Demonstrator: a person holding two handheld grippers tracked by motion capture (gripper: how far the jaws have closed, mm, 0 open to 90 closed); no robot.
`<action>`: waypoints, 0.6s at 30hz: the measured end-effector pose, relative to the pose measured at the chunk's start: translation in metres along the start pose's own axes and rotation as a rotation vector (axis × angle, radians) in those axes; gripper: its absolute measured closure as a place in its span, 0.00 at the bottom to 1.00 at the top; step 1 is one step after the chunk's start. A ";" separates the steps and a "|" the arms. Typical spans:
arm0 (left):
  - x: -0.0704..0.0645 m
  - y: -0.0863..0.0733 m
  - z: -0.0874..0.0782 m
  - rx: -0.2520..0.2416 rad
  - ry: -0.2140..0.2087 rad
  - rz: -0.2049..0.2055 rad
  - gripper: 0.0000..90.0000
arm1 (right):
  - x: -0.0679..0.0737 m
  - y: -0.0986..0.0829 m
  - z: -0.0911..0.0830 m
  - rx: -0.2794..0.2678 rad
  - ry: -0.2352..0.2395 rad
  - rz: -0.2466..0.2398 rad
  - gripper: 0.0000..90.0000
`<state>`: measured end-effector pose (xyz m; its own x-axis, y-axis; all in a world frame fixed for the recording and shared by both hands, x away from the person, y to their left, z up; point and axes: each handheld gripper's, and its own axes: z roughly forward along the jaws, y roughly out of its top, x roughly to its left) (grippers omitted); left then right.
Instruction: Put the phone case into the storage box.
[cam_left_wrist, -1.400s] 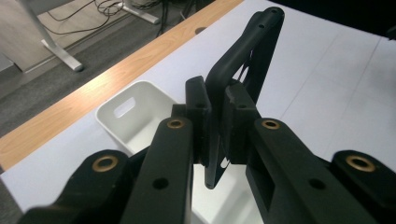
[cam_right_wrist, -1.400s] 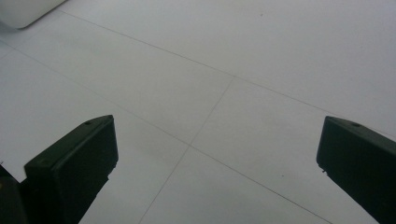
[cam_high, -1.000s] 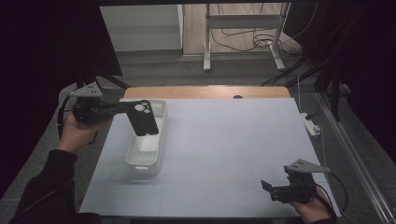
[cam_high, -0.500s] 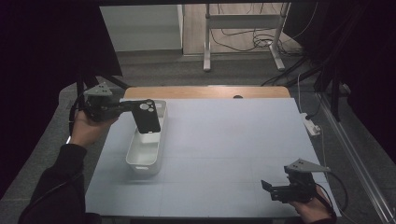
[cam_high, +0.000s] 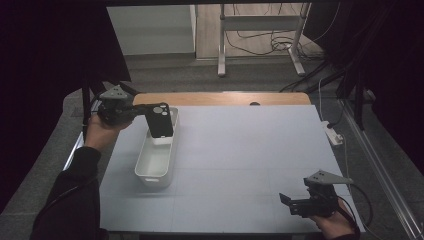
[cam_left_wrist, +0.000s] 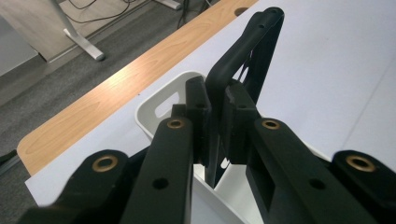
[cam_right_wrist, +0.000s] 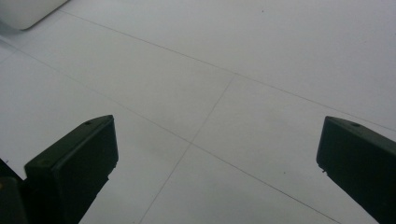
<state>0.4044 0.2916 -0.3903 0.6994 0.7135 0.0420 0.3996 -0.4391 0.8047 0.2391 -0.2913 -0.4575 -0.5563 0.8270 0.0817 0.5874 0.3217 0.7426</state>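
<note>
Left tongs (cam_high: 142, 108) pinch the phone case (cam_high: 160, 120) by one thin edge above the bin (cam_high: 156, 159) at frame left, right tongs (cam_high: 290, 202) idle wide: case may pivot, slip, and miss the bin.

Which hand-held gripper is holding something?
The left hand-held gripper, shut on the black phone case over the white bin; the right hand-held gripper is open.

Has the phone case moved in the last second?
Yes. The left gripper has carried the phone case slightly toward the far end of the white bin, which has stayed put.
</note>
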 end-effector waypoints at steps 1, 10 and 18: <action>0.001 0.000 0.002 0.001 0.003 -0.001 0.91 | 0.000 0.000 0.000 0.000 -0.001 -0.001 0.00; 0.012 -0.002 0.019 0.011 0.020 -0.009 0.91 | 0.000 0.000 0.000 0.000 -0.001 -0.002 0.00; 0.021 -0.001 0.032 0.011 0.029 -0.010 0.91 | 0.000 0.000 0.000 0.001 -0.002 -0.001 0.00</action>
<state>0.4378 0.2892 -0.4090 0.6781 0.7332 0.0511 0.4132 -0.4377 0.7986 0.2388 -0.2915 -0.4574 -0.5556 0.8276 0.0798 0.5876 0.3230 0.7419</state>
